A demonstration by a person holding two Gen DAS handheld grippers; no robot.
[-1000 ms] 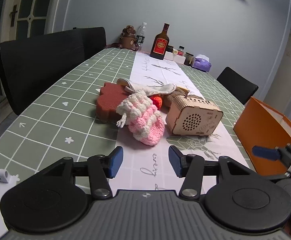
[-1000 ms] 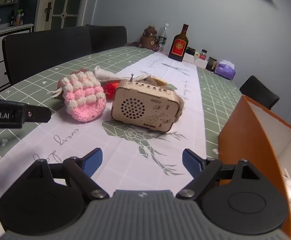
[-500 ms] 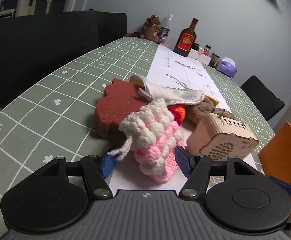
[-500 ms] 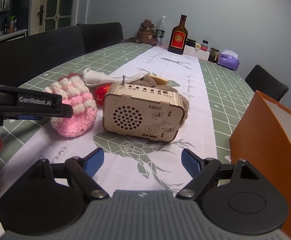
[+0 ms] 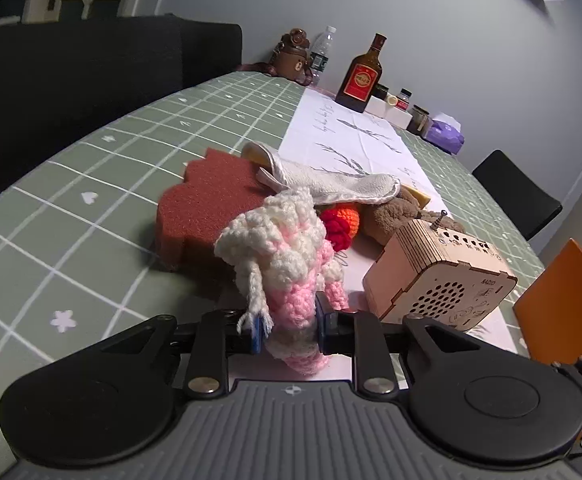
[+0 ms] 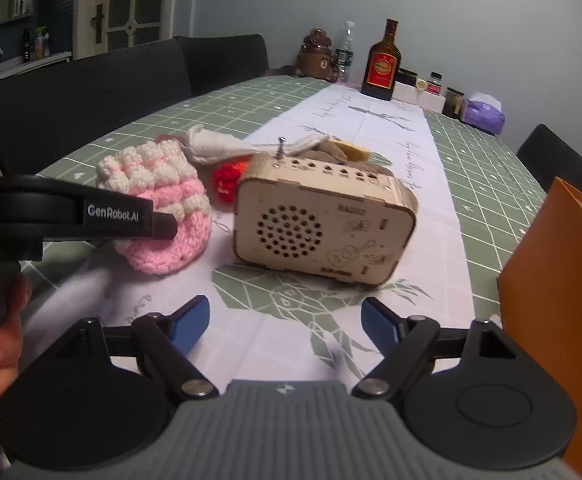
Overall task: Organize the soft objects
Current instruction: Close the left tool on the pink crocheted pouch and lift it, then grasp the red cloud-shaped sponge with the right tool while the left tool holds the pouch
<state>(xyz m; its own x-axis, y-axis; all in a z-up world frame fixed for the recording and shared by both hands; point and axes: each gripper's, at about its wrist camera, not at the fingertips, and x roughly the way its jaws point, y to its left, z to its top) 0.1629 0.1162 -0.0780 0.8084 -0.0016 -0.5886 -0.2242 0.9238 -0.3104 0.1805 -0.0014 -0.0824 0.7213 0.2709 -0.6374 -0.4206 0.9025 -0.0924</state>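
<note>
Green checked table [image 5: 91,184]; left hand-held gripper [image 5: 287,330] just closed around crocheted pouch [image 5: 287,264], right hand-held gripper [image 6: 283,320] wide, empty.

- the knitted pouch [image 5: 287,264] between the claw's blue pads [image 5: 255,330] has pink and cream stripes.
- left of it, the sponge [image 5: 207,208] is dark red-brown.
- past the pouch, the little knitted ball [image 5: 341,222] is red and orange.
- the cloth [image 5: 331,184] on top is off-white.
- right of the claw, the radio box [image 6: 323,224] is pale wood with round black holes.
- the table cover [image 5: 71,184] is green with white squares, hearts and flowers.
- far right, the box [image 6: 559,300] is orange.
</note>
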